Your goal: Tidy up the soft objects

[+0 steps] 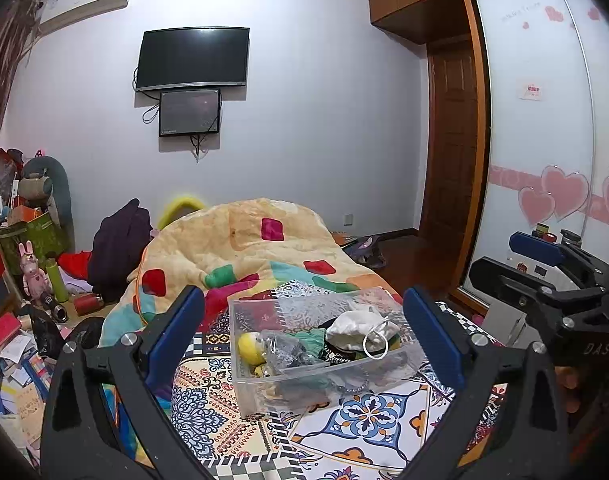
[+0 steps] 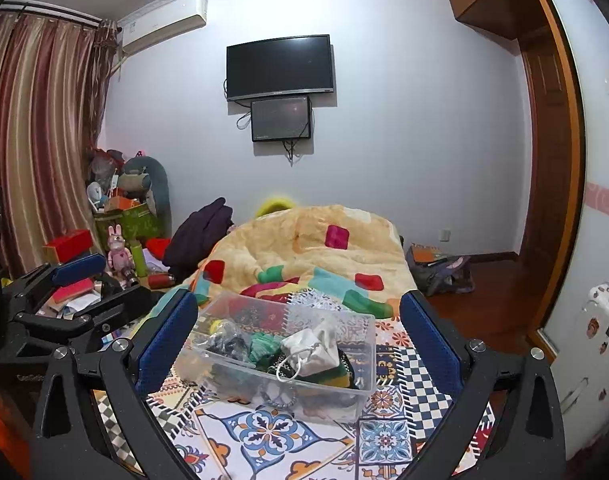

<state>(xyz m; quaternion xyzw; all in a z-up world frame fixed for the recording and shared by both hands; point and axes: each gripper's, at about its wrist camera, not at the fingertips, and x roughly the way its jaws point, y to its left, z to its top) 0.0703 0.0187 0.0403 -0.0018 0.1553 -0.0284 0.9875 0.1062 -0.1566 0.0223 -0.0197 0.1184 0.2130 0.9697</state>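
Note:
A clear plastic bin [image 1: 304, 380] stands on the patterned bedspread [image 1: 368, 424]. It holds a white drawstring pouch [image 1: 356, 332], a yellow plush toy [image 1: 251, 346], green cloth [image 1: 310, 338] and a clear bag of dark items [image 1: 288, 354]. My left gripper [image 1: 304, 336] is open and empty, its blue pads either side of the bin and nearer to me. In the right wrist view the bin [image 2: 344, 396] and pouch [image 2: 312, 350] lie between the open, empty right gripper [image 2: 300, 340]. The right gripper shows at the right of the left view [image 1: 544, 264].
A rumpled yellow quilt [image 1: 240, 244] with coloured patches lies behind the bin. A dark garment [image 1: 118, 244] and cluttered boxes, books and toys [image 1: 28, 280] fill the left. A wardrobe with heart stickers [image 1: 544, 160] stands right. Bags [image 2: 440, 272] sit on the floor.

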